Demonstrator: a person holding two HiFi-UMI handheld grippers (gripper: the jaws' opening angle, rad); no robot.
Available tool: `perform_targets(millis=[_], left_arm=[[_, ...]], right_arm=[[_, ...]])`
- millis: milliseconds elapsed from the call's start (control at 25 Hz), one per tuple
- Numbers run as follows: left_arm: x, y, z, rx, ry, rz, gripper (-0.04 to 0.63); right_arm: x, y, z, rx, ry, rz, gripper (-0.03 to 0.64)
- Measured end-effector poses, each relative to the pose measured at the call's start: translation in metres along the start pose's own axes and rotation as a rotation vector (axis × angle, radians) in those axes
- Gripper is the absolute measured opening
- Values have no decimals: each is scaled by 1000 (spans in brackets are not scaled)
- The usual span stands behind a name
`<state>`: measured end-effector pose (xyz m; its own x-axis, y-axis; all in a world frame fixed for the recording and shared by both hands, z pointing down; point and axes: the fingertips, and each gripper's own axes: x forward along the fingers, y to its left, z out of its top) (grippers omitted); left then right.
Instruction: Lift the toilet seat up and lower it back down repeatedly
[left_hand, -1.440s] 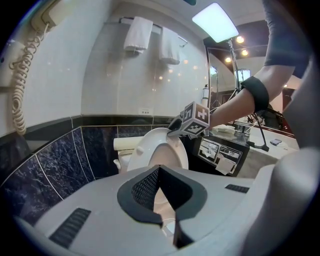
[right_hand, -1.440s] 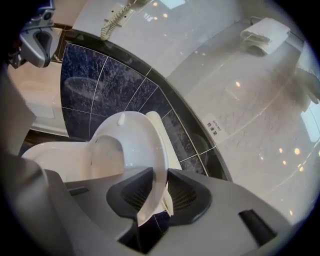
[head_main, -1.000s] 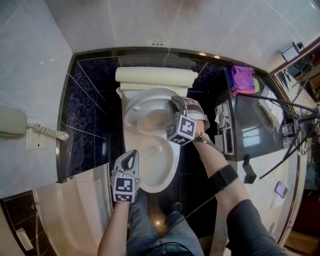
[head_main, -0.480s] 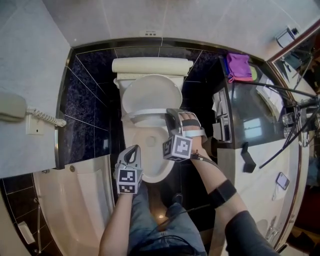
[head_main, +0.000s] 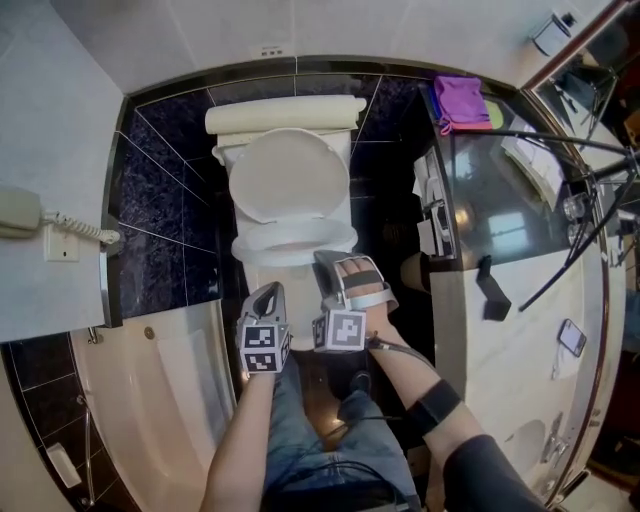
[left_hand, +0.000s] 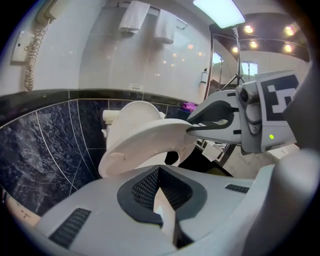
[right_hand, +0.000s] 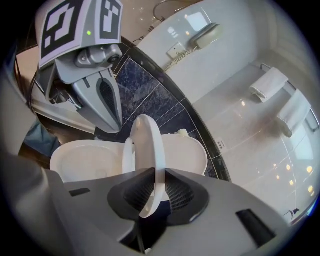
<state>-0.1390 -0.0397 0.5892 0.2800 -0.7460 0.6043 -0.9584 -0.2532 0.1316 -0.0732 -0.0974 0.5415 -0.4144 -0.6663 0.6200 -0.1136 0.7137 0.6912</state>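
Toilet seat (head_main: 293, 243), centre of the head view, stood half raised over the bowl (right_hand: 82, 159). Right gripper (right_hand: 151, 186): fingers had just been closing, grasping the seat's thin front rim; left gripper (left_hand: 159, 173): fingers clenched on nothing. Hazard: the smooth rim could slip from that edge-on hold, dropping the seat hard onto the bowl.

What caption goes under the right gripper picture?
Right gripper, its jaws just closing further, grips the rim of the partly raised toilet seat between them.
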Motion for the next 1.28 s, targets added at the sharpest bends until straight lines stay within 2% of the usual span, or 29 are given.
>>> perform_targets(millis=[440,600,880,1080,1160,1280], left_arm=[[-2,-2,-12,-27,7,33,0],[-6,-7,-32,-36,33,42,0],[-19,-23,-78,-57,99,8,0],[-20,-28,-105,-52,78,-13,0],[-20,-28,-117,-48,81,-15,0],[-21,-32,-143,-43,110,-21,0]], right_arm=[[-23,54,-8,-50,5,62,86],[-30,73,-10,-58,-2,83,87],[-49,122,-19,-62,-8,186,92],[-62,148,-23,-79,-27,213,80],[-72,155,-24,-59,-44,198,29],[-80,164,-39,27,-35,179,17]])
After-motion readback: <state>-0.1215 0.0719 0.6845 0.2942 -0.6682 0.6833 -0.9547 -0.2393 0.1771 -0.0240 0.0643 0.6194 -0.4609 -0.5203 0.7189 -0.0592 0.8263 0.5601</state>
